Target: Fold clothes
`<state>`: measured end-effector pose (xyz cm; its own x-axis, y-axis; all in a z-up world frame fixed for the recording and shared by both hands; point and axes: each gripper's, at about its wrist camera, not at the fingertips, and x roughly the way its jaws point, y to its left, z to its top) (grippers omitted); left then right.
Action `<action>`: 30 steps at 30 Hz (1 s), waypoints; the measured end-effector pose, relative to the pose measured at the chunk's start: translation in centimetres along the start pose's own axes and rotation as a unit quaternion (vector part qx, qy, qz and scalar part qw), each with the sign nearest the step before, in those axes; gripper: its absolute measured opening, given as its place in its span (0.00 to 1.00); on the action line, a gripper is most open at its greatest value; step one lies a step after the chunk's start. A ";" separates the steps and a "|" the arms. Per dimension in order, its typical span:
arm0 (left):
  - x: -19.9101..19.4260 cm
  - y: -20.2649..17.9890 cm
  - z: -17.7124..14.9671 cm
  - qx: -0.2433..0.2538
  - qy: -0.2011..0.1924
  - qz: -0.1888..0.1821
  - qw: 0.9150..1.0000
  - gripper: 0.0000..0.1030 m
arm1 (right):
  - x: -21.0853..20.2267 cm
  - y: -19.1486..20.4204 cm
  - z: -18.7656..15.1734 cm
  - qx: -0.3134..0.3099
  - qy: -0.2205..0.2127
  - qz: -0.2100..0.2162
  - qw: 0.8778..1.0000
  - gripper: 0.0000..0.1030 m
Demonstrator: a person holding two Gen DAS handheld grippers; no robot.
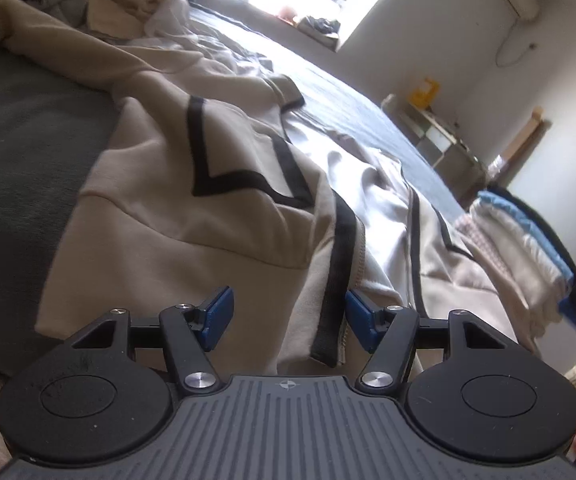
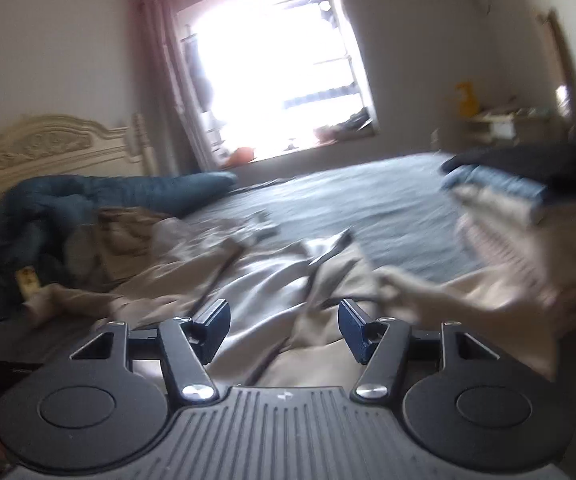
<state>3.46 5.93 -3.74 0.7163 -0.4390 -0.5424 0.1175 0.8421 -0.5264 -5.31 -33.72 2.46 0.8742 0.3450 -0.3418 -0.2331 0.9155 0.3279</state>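
A beige jacket (image 1: 192,216) with black stripes and a pale shiny lining lies crumpled across the bed. My left gripper (image 1: 289,318) sits low at the jacket's near hem. Its blue pads (image 1: 220,314) stand well apart, the striped hem hangs between them, and neither pad visibly presses on it. The right wrist view is blurred. There my right gripper (image 2: 284,330) hovers over the rumpled jacket (image 2: 272,280) with its jaws apart and nothing gripped between them.
A stack of folded clothes (image 1: 527,248) (image 2: 503,216), beige below with blue and black on top, sits at the right. The bed has a grey-blue sheet (image 2: 367,204), a dark blue duvet (image 2: 88,200) by the carved headboard (image 2: 44,148), and a dark cushion (image 1: 20,160) on the left.
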 end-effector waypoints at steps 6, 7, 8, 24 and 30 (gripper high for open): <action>-2.5 3.4 0.5 -0.038 -0.026 0.006 0.999 0.59 | 7.1 5.7 -4.6 0.008 0.131 0.112 0.985 0.59; -3.0 4.0 0.5 -0.042 -0.029 0.007 0.999 0.59 | 7.5 6.4 -5.3 0.011 0.145 0.119 0.982 0.58; -3.5 4.7 0.5 -0.046 -0.033 0.008 0.998 0.59 | 7.9 7.0 -5.9 0.012 0.158 0.123 0.980 0.58; -2.2 10.0 0.5 -0.013 -0.024 0.094 0.995 0.61 | 12.8 9.4 -5.4 0.037 0.195 0.080 0.977 0.48; -1.7 10.2 0.7 -0.031 -0.017 0.051 0.998 0.19 | 13.2 11.5 -4.5 -0.030 0.179 0.061 0.981 0.14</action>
<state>3.96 15.47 -7.70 0.7458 -0.3393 -0.5733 0.0008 0.8610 -0.5086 1.66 -17.70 -2.21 0.6347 0.4932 -0.5949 -0.3608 0.8699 0.3363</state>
